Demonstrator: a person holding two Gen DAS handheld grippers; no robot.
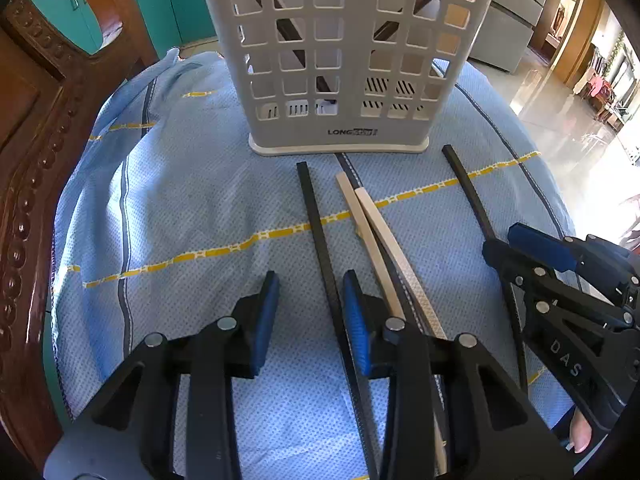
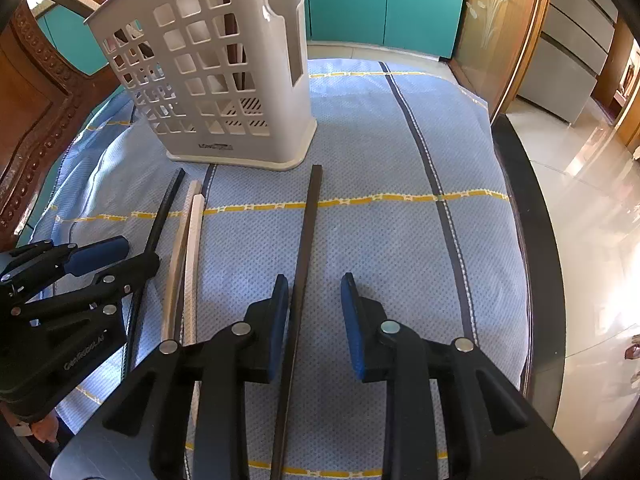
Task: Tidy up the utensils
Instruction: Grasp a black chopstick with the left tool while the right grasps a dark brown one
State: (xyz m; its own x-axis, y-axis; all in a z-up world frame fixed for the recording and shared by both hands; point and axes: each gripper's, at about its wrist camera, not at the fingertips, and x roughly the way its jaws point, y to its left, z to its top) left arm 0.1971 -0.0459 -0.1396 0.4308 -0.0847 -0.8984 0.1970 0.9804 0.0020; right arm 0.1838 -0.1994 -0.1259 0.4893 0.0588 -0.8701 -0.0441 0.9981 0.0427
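A white perforated utensil holder (image 1: 336, 60) (image 2: 208, 80) stands upright on the blue cloth, with dark sticks and a pale one showing through its holes. Several chopsticks lie in front of it. In the left wrist view a black chopstick (image 1: 320, 232) runs between the fingers of my left gripper (image 1: 310, 320), close to the right pad; the jaws stand open. Two pale wooden chopsticks (image 1: 372, 236) (image 2: 188, 248) pass under its right finger. In the right wrist view my right gripper (image 2: 316, 312) is open around another black chopstick (image 2: 306, 240), which lies beside its left pad.
A blue dotted cloth (image 2: 400, 240) with yellow and dark stripes covers the table. A carved wooden chair back (image 1: 36, 160) rises at the left. The table's dark rim (image 2: 532, 280) curves along the right, with glossy floor beyond it. Teal cabinets (image 2: 380, 0) stand behind.
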